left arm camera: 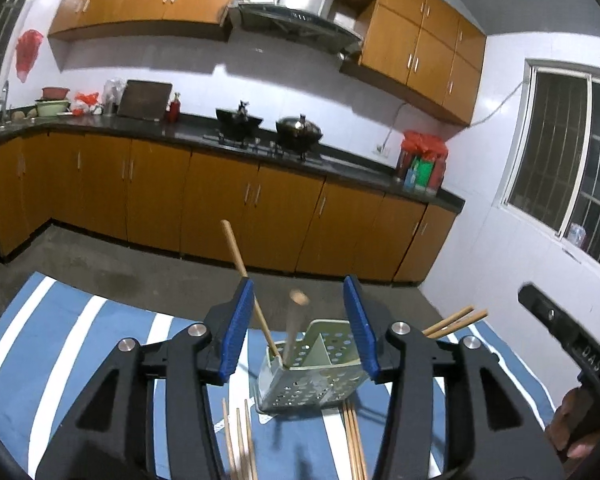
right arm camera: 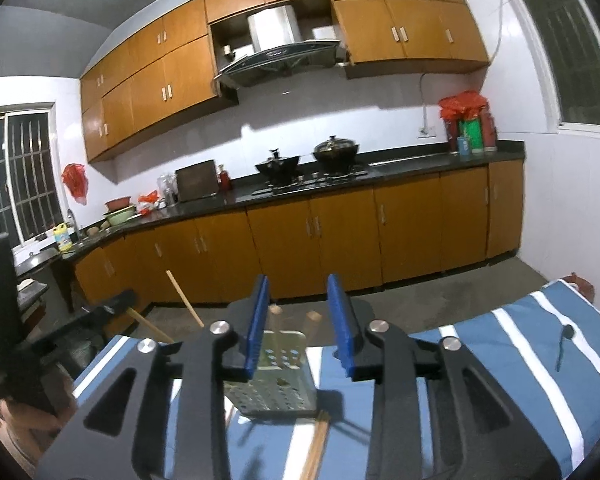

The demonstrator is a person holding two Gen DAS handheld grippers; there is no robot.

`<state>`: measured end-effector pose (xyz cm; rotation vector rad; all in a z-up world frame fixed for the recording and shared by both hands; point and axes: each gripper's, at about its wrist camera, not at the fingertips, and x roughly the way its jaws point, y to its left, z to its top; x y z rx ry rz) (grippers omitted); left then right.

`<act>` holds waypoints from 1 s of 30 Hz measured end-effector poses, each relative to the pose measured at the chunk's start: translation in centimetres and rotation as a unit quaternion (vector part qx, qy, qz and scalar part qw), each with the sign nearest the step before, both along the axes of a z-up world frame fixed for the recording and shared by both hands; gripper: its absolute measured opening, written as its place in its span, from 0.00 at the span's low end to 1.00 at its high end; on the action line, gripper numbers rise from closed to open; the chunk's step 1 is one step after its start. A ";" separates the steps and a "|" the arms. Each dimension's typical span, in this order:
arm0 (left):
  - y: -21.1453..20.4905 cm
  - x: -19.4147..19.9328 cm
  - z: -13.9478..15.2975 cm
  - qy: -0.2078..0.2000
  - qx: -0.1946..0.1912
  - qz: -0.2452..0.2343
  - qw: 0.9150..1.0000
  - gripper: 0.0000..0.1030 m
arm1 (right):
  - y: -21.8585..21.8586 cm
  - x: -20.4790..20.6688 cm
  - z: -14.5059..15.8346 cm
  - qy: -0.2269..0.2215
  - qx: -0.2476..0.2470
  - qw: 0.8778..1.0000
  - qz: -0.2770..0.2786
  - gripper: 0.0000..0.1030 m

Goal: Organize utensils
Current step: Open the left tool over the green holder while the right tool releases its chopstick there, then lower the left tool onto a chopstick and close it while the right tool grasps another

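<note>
A perforated metal utensil holder (left arm camera: 308, 368) stands on the blue-and-white striped cloth (left arm camera: 60, 344). Two wooden chopsticks lean in its left compartment; one (left arm camera: 244, 276) passes close by my left gripper's left pad, and one (left arm camera: 296, 320) is blurred. My left gripper (left arm camera: 300, 320) is open above the holder, gripping nothing. Loose chopsticks lie on the cloth in front of the holder (left arm camera: 240, 444), to its right (left arm camera: 354, 440) and behind it (left arm camera: 456, 322). My right gripper (right arm camera: 300, 320) is open above the holder (right arm camera: 276, 380), empty. A dark spoon (right arm camera: 564, 344) lies far right.
The other hand-held gripper shows at the right edge of the left wrist view (left arm camera: 572, 344) and at the left of the right wrist view (right arm camera: 4, 320). Beyond the table are a concrete floor, orange cabinets and a counter with two pots (left arm camera: 268, 128).
</note>
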<state>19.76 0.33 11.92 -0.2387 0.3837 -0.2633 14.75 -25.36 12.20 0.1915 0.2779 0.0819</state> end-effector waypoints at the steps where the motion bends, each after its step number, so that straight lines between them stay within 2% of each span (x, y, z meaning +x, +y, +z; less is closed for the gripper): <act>1: 0.6 -0.7 0.1 -0.006 -0.004 0.005 1.000 0.49 | -0.3 -0.4 -0.3 0.002 -0.001 1.000 -0.005 0.34; 5: 2.5 -2.9 -1.2 -0.004 0.006 0.039 0.999 0.53 | -1.9 -1.7 -3.9 0.050 -0.010 0.998 -0.030 0.35; 6: 3.0 -3.4 -2.1 0.006 0.019 0.051 0.998 0.53 | -2.3 -1.6 -5.8 0.079 -0.008 0.996 -0.033 0.35; 7: 3.3 -3.7 -3.3 0.020 0.034 0.062 0.997 0.53 | -2.4 -1.6 -7.2 0.096 -0.006 0.995 -0.034 0.35; 9: 3.6 -4.1 -5.7 0.054 0.059 0.073 0.994 0.53 | -2.5 -0.9 -11.1 0.164 0.010 0.986 -0.028 0.35; 13: 3.7 -4.5 -11.2 0.128 0.102 0.073 0.984 0.51 | -0.9 -0.6 -17.3 0.256 0.025 0.966 0.013 0.23; 15: 3.4 -4.9 -13.5 0.160 0.101 0.060 0.980 0.44 | 0.3 -1.0 -19.0 0.277 0.026 0.960 0.032 0.22; 19: 2.7 -5.6 -16.5 0.202 0.095 0.041 0.974 0.39 | 3.5 -1.2 -21.0 0.303 0.013 0.951 0.062 0.21; 23: 1.8 -6.0 -18.1 0.222 0.096 0.025 0.970 0.37 | 4.6 -0.9 -21.9 0.316 0.002 0.946 0.071 0.18; 26: 1.2 -6.3 -18.6 0.229 0.095 0.016 0.969 0.34 | 4.5 -0.8 -21.8 0.312 -0.006 0.947 0.071 0.13; 30: 0.7 -6.2 -19.1 0.239 0.091 0.000 0.967 0.28 | 4.2 -0.6 -21.8 0.310 -0.037 0.949 0.039 0.08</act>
